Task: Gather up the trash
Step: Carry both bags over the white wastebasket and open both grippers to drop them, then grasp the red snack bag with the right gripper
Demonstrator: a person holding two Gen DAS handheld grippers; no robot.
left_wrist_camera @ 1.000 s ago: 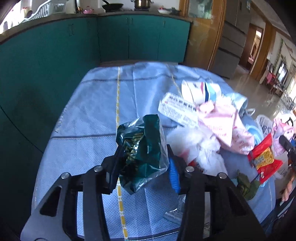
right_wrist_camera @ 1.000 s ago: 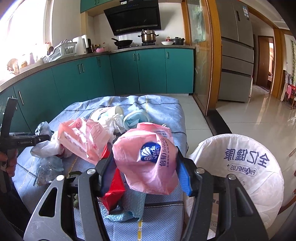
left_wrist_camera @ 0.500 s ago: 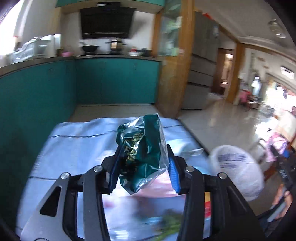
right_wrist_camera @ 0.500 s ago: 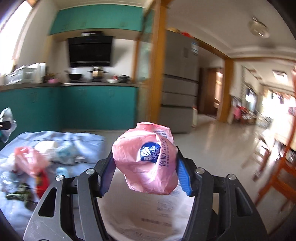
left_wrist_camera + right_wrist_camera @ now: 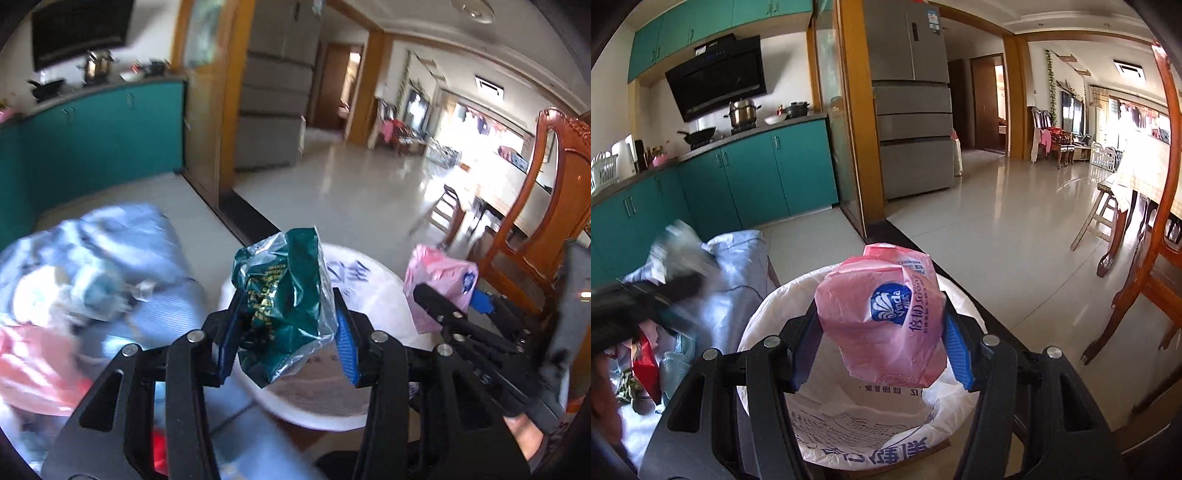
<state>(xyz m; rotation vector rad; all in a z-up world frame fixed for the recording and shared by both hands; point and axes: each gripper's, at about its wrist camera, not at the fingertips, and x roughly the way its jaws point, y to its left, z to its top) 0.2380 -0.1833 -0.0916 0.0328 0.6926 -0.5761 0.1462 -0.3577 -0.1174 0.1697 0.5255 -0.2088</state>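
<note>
My left gripper (image 5: 286,332) is shut on a crumpled dark green foil wrapper (image 5: 284,306), held just over the near rim of the white-lined trash bin (image 5: 314,406). My right gripper (image 5: 882,345) is shut on a pink tissue-pack wrapper (image 5: 882,314) with a blue logo, hanging over the bin's open mouth (image 5: 849,424). In the left wrist view the right gripper (image 5: 448,295) and its pink wrapper (image 5: 439,280) show over the bin's right side. The left gripper appears as a dark blur (image 5: 646,295) at the left of the right wrist view.
The table with a blue cloth (image 5: 147,236) lies left of the bin, with several wrappers and bags (image 5: 40,369) on it. A wooden chair (image 5: 546,221) stands at the right. Teal kitchen cabinets (image 5: 757,177) and a grey fridge (image 5: 912,129) stand behind; tiled floor (image 5: 1015,221) stretches beyond.
Both grippers have swung from over the table to the right, to the trash bin, each keeping its wrapper. The right arrived first; the left followed and is still blurred.
</note>
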